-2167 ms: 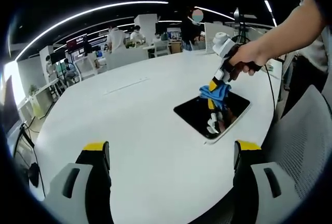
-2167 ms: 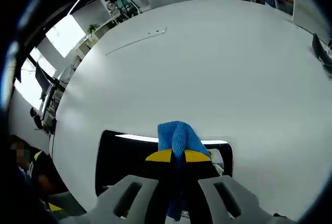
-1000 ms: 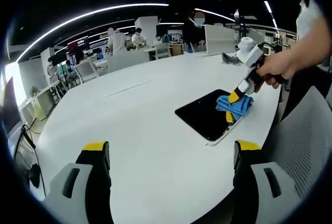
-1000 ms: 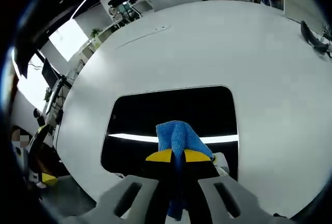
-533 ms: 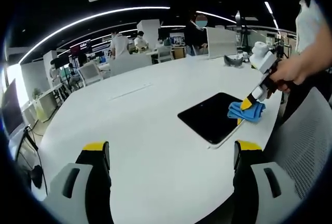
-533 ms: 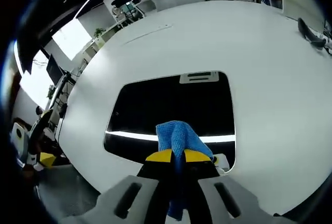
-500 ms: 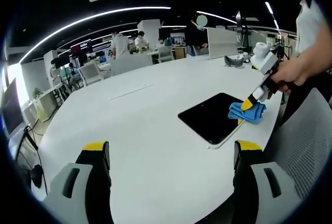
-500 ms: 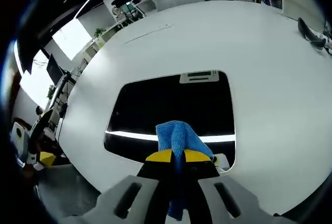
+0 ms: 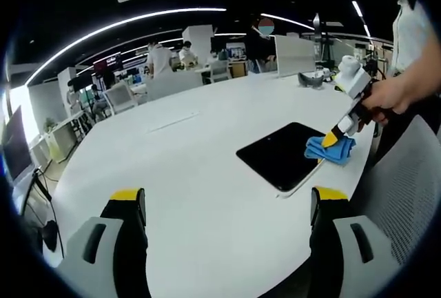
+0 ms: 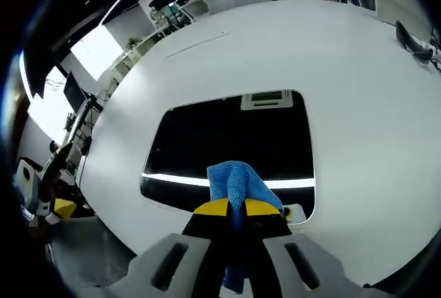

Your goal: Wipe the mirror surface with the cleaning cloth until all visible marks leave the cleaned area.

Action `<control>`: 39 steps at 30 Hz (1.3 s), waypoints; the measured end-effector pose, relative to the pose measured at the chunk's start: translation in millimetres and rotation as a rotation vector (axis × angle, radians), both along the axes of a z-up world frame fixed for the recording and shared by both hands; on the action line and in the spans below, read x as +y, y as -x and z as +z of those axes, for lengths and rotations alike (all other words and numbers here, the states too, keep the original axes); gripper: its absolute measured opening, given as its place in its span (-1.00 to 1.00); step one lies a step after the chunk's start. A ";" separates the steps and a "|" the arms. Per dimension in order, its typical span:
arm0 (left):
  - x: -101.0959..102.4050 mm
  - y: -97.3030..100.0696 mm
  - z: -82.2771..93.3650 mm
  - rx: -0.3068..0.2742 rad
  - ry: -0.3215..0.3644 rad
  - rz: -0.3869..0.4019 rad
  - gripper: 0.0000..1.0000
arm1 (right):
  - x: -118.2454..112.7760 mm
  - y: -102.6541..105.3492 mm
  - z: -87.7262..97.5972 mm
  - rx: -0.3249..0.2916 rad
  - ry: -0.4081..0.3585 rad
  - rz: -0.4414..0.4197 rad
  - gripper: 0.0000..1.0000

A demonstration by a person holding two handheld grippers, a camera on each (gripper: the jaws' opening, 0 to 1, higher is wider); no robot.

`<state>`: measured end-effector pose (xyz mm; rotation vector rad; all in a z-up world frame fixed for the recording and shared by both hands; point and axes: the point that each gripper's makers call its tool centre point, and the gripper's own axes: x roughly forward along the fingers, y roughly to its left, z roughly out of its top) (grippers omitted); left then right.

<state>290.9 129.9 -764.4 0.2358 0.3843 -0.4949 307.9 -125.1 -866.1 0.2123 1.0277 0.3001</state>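
- Big and round, the white counter (image 9: 172, 174) sits in an office with desks and people far behind it.
- At the bottom of the left gripper view, the left gripper (image 9: 227, 205) is low over the counter with its fingers wide apart, and it holds nothing.
- At the bottom of the right gripper view, the right gripper (image 10: 238, 208) has its yellow-tipped fingers squeezed together on the cleaning cloth (image 10: 238, 181).
- That cloth is blue, soft and fuzzy, and bunched into a lump.
- In the left gripper view, the cloth (image 9: 329, 150) sits at the right of the frame, touching the right end of the mirror (image 9: 282, 156).
- This mirror is a flat, dark, shiny rectangle with round corners and a thin pale rim, and it lies flat on the counter.
- In the right gripper view, the mirror (image 10: 220, 143) is in the middle of the frame, and a bright line of light shines back from it.
- I cannot see any marks on it; it is too dark to tell.
- To wipe well, I think the cloth should stay pressed flat and slide in long rows that overlap, out to every corner.
- Push gently so the mirror does not slide near the counter edge.
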 end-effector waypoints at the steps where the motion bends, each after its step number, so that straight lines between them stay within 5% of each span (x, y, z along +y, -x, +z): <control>1: -0.5 0.3 0.0 0.001 0.000 -0.001 0.98 | -0.1 0.2 0.3 -0.001 -0.002 -0.001 -0.99; 24: -11.4 2.5 2.2 0.010 0.041 -0.032 0.98 | -11.7 0.5 0.1 0.023 -0.010 -0.017 -0.99; 29: -11.4 5.9 -10.1 0.089 0.046 -0.027 0.96 | -19.9 0.0 -0.2 0.024 -0.006 -0.025 -0.99; 39: -9.1 5.4 -6.3 0.070 0.041 -0.020 0.92 | -31.5 -2.6 0.1 0.034 -0.006 -0.047 -0.99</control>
